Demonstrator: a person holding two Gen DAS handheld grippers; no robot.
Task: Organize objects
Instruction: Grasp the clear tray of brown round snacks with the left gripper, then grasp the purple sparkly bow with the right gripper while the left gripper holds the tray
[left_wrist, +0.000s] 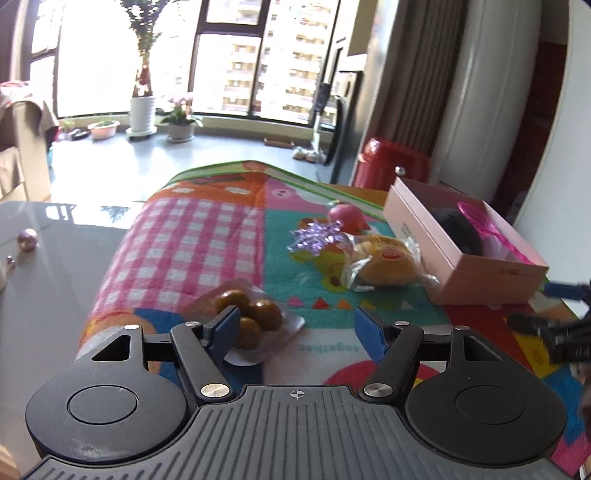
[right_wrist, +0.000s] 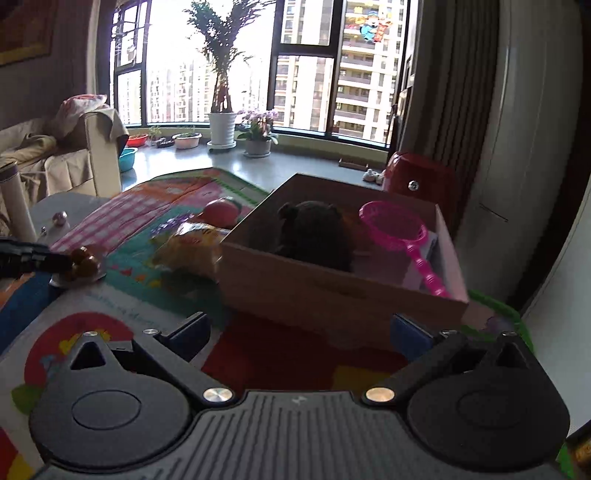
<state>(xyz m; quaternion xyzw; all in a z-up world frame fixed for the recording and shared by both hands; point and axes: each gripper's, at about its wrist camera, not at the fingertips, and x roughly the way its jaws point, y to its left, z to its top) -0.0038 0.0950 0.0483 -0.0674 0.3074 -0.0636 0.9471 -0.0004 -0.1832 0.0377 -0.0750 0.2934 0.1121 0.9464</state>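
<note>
A bright patchwork play mat with pink gingham and cartoon patches covers most of the glossy grey tabletop. Toward the mat's right edge sits an open pale pink cardboard box, and inside it lie a dark furry plush toy and a magenta plastic toy net with a beaded handle, the net leaning against the box's right wall.

The left gripper hangs low over the near part of the mat, its blue-padded jaws standing apart with bare mat between them. Its left pad sits in front of a clear plastic pack of round brown cakes, and I cannot tell whether the two touch. The right gripper is just before the box's near wall, jaws spread wide and holding nothing.

Between the cake pack and the box, near the mat's middle, lies a yellow bun in a crinkly clear wrapper, close beside the box's left wall. Just behind it sit a shiny purple ribbon bow and a pink round toy.

On the bare tabletop beyond the mat's left edge rests a small pinkish metallic ball.
</note>
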